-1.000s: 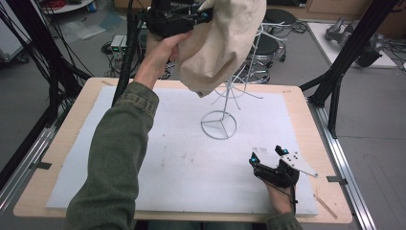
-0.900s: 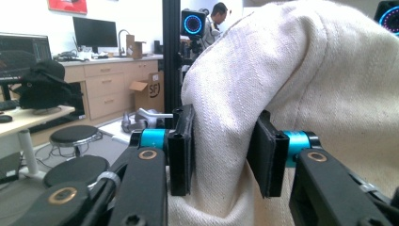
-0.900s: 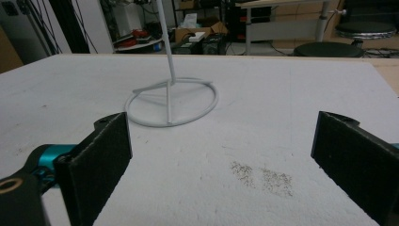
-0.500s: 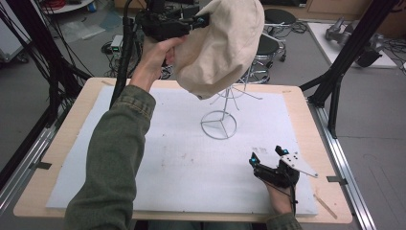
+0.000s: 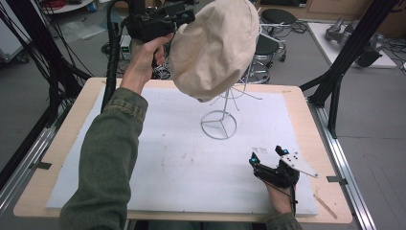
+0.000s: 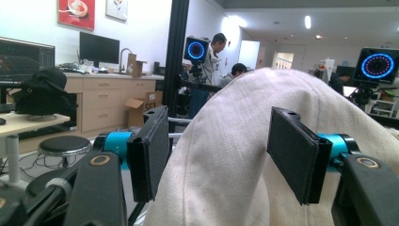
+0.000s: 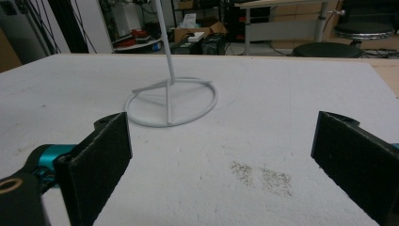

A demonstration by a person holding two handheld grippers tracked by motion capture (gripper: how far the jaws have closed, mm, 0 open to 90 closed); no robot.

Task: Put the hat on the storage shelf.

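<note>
Cap point(image 5: 215, 45) swung up over wire stand point(image 5: 219, 123) near desk's far edge, left gripper point(image 6: 221, 155) jaws apart around fabric; right gripper point(image 5: 273, 165) splayed wide, parked at near-right corner.

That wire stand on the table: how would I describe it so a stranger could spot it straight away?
Start at the wooden table with the white mat over it. Near the mat's far middle stands a thin white wire stand: a ring base crossed by three spokes, with a slim post rising from its centre. Nothing else on the mat is wire; a cream cloth cap is at its top.
</note>
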